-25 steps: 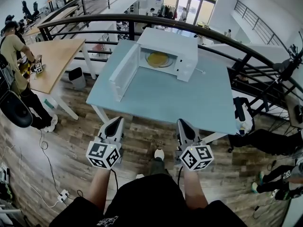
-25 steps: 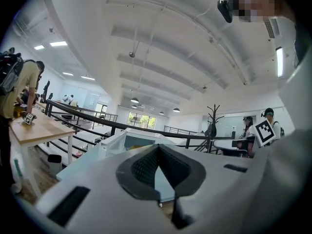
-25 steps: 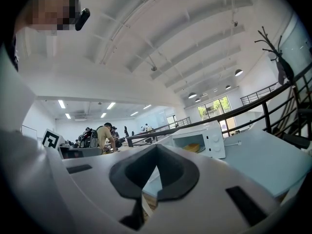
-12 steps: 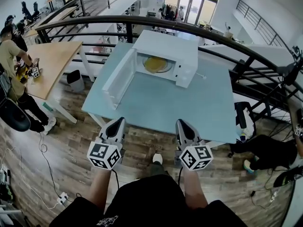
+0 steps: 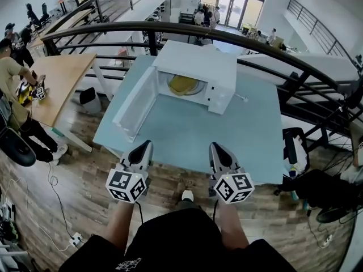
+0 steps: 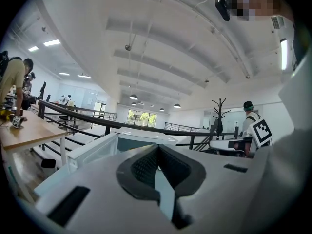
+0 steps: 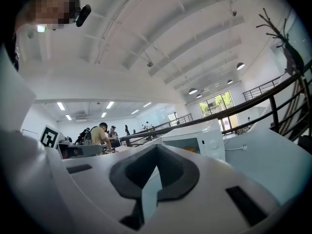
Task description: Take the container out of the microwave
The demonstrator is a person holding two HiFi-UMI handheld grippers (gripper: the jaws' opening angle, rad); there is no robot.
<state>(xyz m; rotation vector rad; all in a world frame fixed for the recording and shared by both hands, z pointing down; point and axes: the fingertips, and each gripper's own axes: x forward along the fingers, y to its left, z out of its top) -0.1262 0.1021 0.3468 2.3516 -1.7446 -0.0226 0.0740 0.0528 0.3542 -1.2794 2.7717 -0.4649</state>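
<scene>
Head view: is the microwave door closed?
No, the microwave has its door swung open to the left, with the yellowish container showing inside.

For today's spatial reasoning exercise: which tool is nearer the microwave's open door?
Left. The left tool hovers just short of the open door; the right tool is off to its right, farther away.
</scene>
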